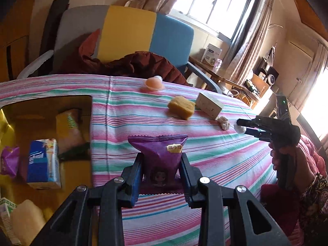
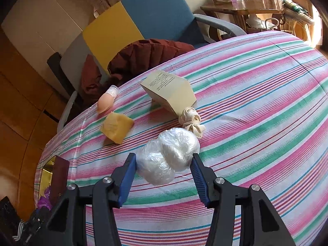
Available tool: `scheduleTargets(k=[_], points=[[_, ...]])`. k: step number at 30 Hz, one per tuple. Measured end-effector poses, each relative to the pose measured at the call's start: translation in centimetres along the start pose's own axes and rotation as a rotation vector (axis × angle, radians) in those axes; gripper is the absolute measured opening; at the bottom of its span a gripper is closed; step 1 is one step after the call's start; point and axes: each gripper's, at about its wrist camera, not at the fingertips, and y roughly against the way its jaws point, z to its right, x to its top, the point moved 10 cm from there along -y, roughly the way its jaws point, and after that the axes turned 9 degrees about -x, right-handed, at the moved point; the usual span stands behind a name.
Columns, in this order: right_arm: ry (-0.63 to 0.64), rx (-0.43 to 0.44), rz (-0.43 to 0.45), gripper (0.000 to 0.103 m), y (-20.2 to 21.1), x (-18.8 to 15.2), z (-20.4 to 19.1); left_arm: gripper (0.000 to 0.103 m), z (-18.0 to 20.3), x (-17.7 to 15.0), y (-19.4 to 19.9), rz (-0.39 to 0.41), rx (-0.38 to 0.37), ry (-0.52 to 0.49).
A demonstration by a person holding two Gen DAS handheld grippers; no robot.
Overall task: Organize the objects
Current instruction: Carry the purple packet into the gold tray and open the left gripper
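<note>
the left gripper (image 1: 161,176) has its jaws clamped on a purple snack packet (image 1: 158,153), held up above the striped cloth (image 1: 215,153) that covers the tabletop; the right gripper (image 2: 164,176) has its jaws around a crumpled clear plastic bag (image 2: 168,157), pads against both sides of it, the bag resting on the cloth; in the left view a hand (image 1: 287,155) shows on that gripper's handle; just behind the bag lies a knotted cream hair tie (image 2: 190,121), touching the corner of a pale carton (image 2: 170,90) tipped on its side; to the left of those sits a yellow sponge block (image 2: 116,127), and beyond it, near the far edge, a peach jelly cup (image 2: 105,102) on its side; off the left edge of the tabletop stands an open box (image 1: 47,106) holding a blue-and-white carton (image 1: 43,162), a yellowish packet (image 1: 68,131) and another purple packet (image 1: 9,162); behind the tabletop stands a chair (image 1: 127,32) in grey, yellow and blue with a dark red jacket (image 1: 131,63) heaped on its seat; nothing lies on the cloth between the held packet and the box.
</note>
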Motion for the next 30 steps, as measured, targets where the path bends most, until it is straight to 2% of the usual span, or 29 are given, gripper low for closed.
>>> scheduleTargets(k=[6, 10, 15, 20, 25, 30], points=[[0.060, 0.016, 0.013, 0.054, 0.2, -0.2, -1.6, 0.033, -5.9, 1.9, 3.6, 0.073, 0.084, 0.088], [0.107, 0.023, 0.005, 0.054, 0.0, -0.7, -2.7, 0.033, -10.9, 3.0, 5.5, 0.098, 0.167, 0.149], [0.143, 0.059, 0.031, 0.054, 0.6, -0.6, -4.0, 0.033, -17.5, 3.2, 7.3, 0.091, 0.273, 0.240], [0.183, 0.084, 0.042, 0.054, 1.0, -1.1, -5.3, 0.033, -22.4, 3.2, 8.2, 0.078, 0.332, 0.334], [0.298, 0.105, 0.052, 0.054, 1.5, -2.4, -8.6, 0.033, -25.9, 3.3, 9.2, 0.078, 0.382, 0.413], [0.305, 0.214, 0.019, 0.054, 2.2, -4.7, -13.5, 0.035, -27.7, 3.2, 9.0, 0.044, 0.420, 0.425]])
